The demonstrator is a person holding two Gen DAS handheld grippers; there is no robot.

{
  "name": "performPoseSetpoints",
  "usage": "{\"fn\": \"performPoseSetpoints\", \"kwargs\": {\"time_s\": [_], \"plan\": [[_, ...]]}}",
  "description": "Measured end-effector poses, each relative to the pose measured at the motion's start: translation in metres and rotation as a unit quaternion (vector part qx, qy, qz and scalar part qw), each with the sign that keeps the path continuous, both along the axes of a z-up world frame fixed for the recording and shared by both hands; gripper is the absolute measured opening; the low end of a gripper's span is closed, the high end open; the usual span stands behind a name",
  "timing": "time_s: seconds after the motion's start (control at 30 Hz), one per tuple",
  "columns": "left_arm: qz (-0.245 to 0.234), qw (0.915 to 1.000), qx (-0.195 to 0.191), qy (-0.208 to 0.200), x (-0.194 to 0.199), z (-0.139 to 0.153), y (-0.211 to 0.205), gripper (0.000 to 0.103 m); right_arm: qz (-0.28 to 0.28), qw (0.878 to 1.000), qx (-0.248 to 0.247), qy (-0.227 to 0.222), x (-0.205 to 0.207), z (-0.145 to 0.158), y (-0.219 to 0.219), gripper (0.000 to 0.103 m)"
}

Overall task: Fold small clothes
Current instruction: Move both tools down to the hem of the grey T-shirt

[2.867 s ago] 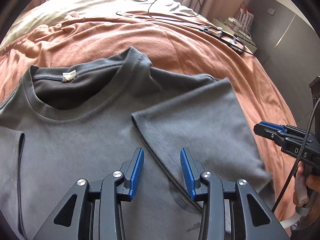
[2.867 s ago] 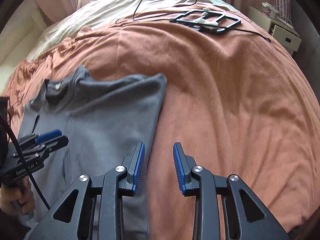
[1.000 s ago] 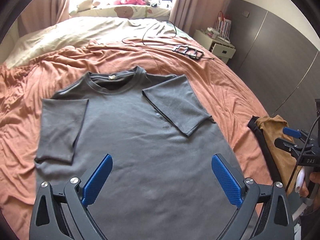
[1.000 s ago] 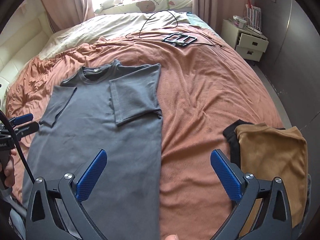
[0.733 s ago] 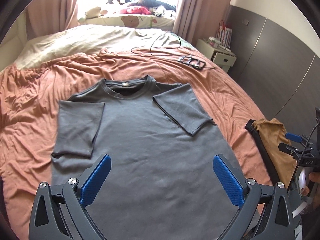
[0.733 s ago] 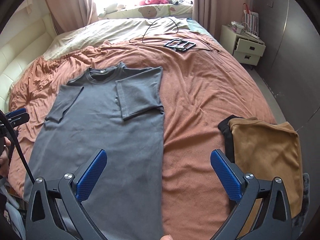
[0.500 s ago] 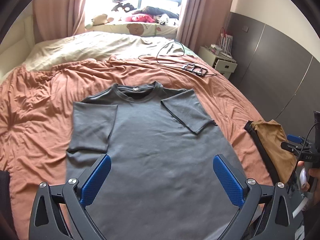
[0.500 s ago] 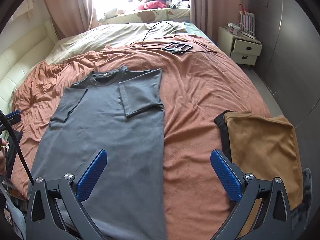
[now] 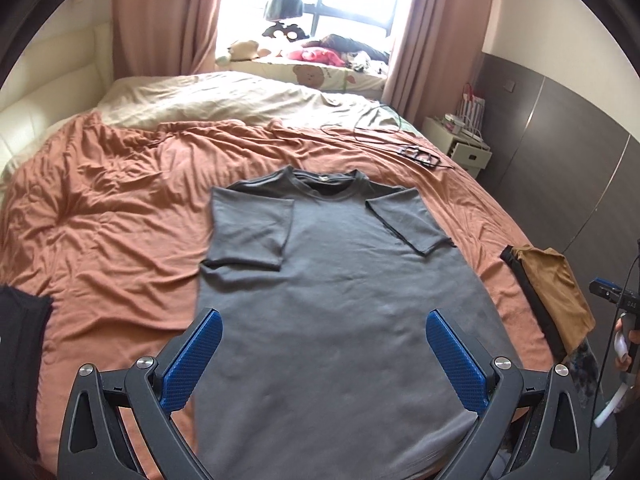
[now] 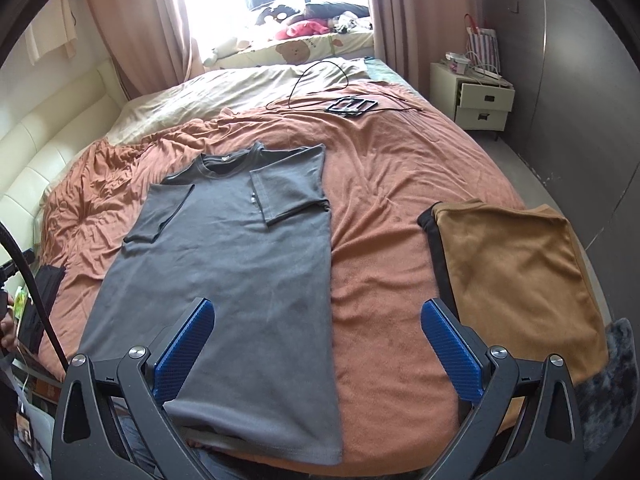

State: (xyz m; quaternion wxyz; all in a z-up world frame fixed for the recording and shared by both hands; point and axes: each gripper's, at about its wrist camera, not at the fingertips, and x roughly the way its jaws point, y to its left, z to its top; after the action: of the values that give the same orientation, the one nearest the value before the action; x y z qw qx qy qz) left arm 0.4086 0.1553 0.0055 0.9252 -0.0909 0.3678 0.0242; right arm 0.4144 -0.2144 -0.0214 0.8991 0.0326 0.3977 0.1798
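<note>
From the left wrist view: left gripper [image 9: 320, 360] hangs above the bed [image 9: 120, 216], jaws spread wide, nothing between them. Grey T-shirt [image 9: 340, 300] lies flat on the rust-coloured bedspread, collar toward the window [image 9: 320, 0], hem at the near edge of the bed. Both short sleeves are folded inward onto the chest. At the right edge of the bed sits a folded tan garment [image 9: 552, 292] on top of a black one [image 9: 532, 300]. Part of the right gripper [image 9: 608, 292] shows at far right with a hand [image 9: 626, 344] on its grip; from this view I cannot tell how its jaws stand. A dark cloth [image 9: 20, 344] lies at the left edge. A nightstand [image 9: 460, 148] stands beyond the bed; its drawers look closed.

From the right wrist view: right gripper [image 10: 320, 356] is also held above the bed [image 10: 400, 180], jaws spread wide and holding nothing. T-shirt [image 10: 224, 264] lies left of centre, hem reaching the near bed edge. Tan garment [image 10: 516, 272] lies to the right, well apart from the shirt, black garment [image 10: 436, 248] showing along its left side. A black frame-like object [image 10: 352, 105] with a cable [image 10: 304, 80] rests far up the bed. Nightstand [image 10: 480, 100] has its upper drawer pulled partly out; contents are too small to tell. A striped bag [image 10: 482, 46] stands on top of it.
</note>
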Motion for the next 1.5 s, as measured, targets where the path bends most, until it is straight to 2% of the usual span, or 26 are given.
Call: {"fn": "performPoseSetpoints", "kwargs": {"time_s": [0.1, 0.2, 0.53, 0.67, 0.87, 1.03, 1.1, 1.13, 1.17, 1.23, 1.37, 1.5], "plan": [[0.003, 0.9999, 0.013, -0.004, -0.018, -0.003, 0.011, 0.102, 0.002, 1.0, -0.005, -0.004, -0.011, -0.002, -0.004, 0.103], [0.006, 0.9999, 0.01, -0.004, -0.037, -0.011, 0.023, 0.102, 0.006, 1.0, -0.014, -0.01, -0.024, -0.001, -0.009, 0.103], [0.006, 0.9995, 0.031, 0.0, -0.101, -0.054, 0.056, 0.102, 0.008, 0.997, -0.061, -0.035, -0.075, -0.014, -0.011, 0.103], [0.013, 0.998, 0.061, 0.006, -0.12, -0.074, 0.064, 0.102, -0.001, 0.998, -0.053, -0.035, -0.088, -0.029, -0.015, 0.103], [0.024, 0.9984, 0.051, 0.005, -0.142, -0.105, 0.072, 0.102, -0.017, 0.998, -0.053, -0.029, -0.1, -0.055, -0.015, 0.103], [0.044, 0.9988, 0.022, 0.007, -0.152, -0.129, 0.076, 0.099, -0.026, 0.999, -0.037, -0.022, -0.106, -0.076, -0.015, 0.103], [0.053, 0.9985, 0.009, 0.008, -0.154, -0.137, 0.077, 0.096, -0.031, 0.998, -0.04, -0.022, -0.106, -0.085, -0.015, 0.1], [0.056, 0.9984, 0.002, 0.011, -0.153, -0.142, 0.078, 0.092, -0.03, 0.999, -0.036, -0.018, -0.105, -0.09, -0.015, 0.095], [0.059, 0.9982, -0.003, 0.015, -0.152, -0.146, 0.08, 0.089, -0.031, 0.999, -0.028, -0.014, -0.105, -0.095, -0.015, 0.089], [0.064, 0.9976, -0.014, 0.021, -0.151, -0.154, 0.082, 0.081, -0.037, 0.999, -0.009, -0.003, -0.102, -0.107, -0.018, 0.084], [0.08, 0.9954, -0.042, 0.033, -0.148, -0.172, 0.086, 0.075, -0.044, 0.998, 0.023, 0.026, -0.092, -0.133, -0.022, 0.071], [0.094, 0.9919, -0.07, 0.049, -0.147, -0.191, 0.091, 0.063, -0.047, 0.996, 0.053, 0.057, -0.076, -0.158, -0.026, 0.057]]}}
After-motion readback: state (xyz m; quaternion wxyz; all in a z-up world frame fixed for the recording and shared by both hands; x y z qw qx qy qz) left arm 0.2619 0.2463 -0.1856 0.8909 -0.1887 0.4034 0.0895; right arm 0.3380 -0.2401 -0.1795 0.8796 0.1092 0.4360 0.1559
